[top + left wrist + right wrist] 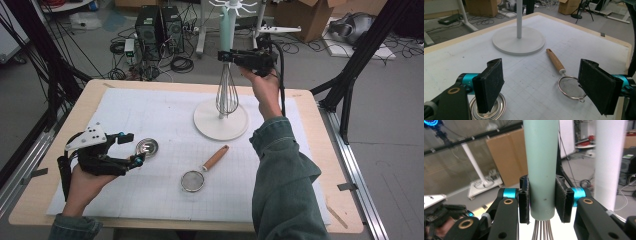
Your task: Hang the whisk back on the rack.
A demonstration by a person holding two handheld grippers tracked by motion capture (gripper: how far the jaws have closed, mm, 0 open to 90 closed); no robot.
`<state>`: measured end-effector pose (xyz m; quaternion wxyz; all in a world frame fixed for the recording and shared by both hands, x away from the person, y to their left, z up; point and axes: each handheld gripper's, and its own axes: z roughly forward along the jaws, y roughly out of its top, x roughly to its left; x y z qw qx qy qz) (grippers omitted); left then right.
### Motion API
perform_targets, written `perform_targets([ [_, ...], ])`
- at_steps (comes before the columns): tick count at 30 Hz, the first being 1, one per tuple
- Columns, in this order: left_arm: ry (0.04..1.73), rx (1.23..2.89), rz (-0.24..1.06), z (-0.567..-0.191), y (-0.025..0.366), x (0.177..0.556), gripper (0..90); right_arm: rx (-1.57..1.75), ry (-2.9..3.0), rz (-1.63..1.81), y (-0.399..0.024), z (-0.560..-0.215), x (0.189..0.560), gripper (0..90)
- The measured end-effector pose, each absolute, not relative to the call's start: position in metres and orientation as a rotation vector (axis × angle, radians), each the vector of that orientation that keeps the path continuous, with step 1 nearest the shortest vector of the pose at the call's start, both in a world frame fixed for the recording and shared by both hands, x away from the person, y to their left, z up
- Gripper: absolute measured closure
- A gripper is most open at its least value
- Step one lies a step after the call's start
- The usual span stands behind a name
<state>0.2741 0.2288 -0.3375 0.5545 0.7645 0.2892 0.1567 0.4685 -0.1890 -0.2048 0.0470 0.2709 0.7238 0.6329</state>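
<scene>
In the high view, my right gripper (225,56) sits in the upper centre of the frame, raised well above the table (310,105). Its jaws are pinching the pale green handle of a whisk (227,75). The whisk hangs upright, with its wire loops pointing down just above the round white base of the stand (220,120). In the right gripper view, both black pads press against the handle (541,170) from either side at mid-frame, and the wires emerge below the handle at the bottom edge.

My left gripper (131,148) is at the lower left of the high view, held low over the white grid mat (165,115). Its jaws are spread apart with nothing between them. In the left gripper view, a small round metal dish (489,107) lies under the left pad at the lower left. A wire strainer with a wooden handle (564,75) lies right of centre, its mesh bowl just beside the right pad. In the high view, the strainer (202,172) lies at lower centre, well apart from the whisk.
</scene>
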Motion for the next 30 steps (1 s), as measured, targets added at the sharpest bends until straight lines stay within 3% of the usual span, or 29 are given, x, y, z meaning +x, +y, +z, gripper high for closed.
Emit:
perform_targets([
  [8, 0.684, 1.807, 0.37, -0.338, 0.228, 0.274, 21.1, 0.803, 2.218, 1.843, -0.189, -0.201, 0.464, 67.0],
  [11, 0.686, 1.814, 0.368, -0.339, 0.228, 0.275, 21.1, 0.806, 2.21, 1.827, -0.19, -0.2, 0.462, 62.6],
  [30, 0.698, 1.825, 0.361, -0.343, 0.232, 0.278, 20.9, 0.768, 2.234, 1.772, -0.204, -0.194, 0.449, 62.3],
])
